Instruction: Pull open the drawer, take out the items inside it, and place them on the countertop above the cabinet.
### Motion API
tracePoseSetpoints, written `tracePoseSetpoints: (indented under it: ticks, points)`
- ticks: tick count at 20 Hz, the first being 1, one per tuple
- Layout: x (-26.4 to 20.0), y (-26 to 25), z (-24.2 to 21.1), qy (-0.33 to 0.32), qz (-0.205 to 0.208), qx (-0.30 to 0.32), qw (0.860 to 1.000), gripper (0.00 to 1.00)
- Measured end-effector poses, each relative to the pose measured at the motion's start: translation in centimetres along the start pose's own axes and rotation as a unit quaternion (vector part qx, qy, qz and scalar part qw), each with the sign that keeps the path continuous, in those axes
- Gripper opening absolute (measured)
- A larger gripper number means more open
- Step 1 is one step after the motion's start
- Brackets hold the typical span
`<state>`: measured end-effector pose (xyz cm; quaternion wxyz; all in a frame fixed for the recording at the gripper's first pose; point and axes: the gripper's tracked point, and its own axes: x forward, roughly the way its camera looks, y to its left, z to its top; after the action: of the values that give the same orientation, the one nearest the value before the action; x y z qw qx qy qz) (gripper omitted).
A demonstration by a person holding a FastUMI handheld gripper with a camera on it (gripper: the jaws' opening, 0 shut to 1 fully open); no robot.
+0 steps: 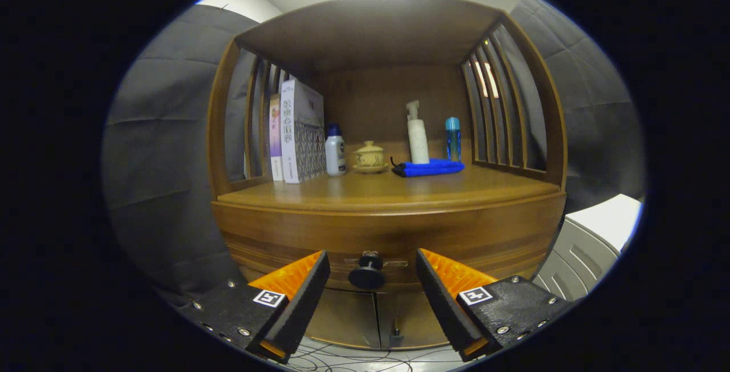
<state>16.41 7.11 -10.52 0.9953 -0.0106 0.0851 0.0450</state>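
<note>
A wooden cabinet stands ahead, its drawer front [274, 241] closed below the countertop [388, 189]. A dark round knob [366, 274] sticks out at the middle of the drawer front. My gripper [372, 269] is open, its two fingers on either side of the knob and a little short of it, touching nothing. The inside of the drawer is hidden.
On the countertop stand books [299, 132] at the left, a small white bottle [335, 151], a lidded ceramic cup [369, 157], a folded blue cloth [429, 168], a white pump bottle [417, 135] and a blue bottle [453, 138]. A white slatted unit [587, 246] sits to the right; cables [342, 360] lie on the floor.
</note>
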Motion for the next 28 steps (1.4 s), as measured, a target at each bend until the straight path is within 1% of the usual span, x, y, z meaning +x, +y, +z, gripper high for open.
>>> tracePoseSetpoints:
  ticks: [4, 8, 9, 12, 14, 18, 21, 25, 28]
  points:
    - [1.6, 0.4, -1.8, 0.015, 0.004, -0.013, 1.000, 0.94]
    - [3.2, 0.1, -3.1, 0.028, 0.001, -0.019, 0.999, 0.83]
    - [3.5, 0.1, -3.3, 0.028, 0.000, -0.019, 0.999, 0.80]
    - [4.0, 0.7, -3.7, 0.033, 0.008, -0.004, 0.999, 0.61]
    - [3.8, 0.5, -3.7, 0.032, 0.003, 0.004, 0.999, 0.49]
    - [3.5, 0.5, -3.9, 0.041, -0.017, 0.000, 0.999, 0.39]
    - [2.4, 0.8, -4.1, 0.034, -0.022, 0.001, 0.999, 0.39]
    - [0.3, 0.9, -4.5, 0.027, -0.023, -0.011, 0.999, 0.39]
    - [-1.2, 1.1, -4.7, 0.030, -0.022, -0.005, 0.999, 0.39]
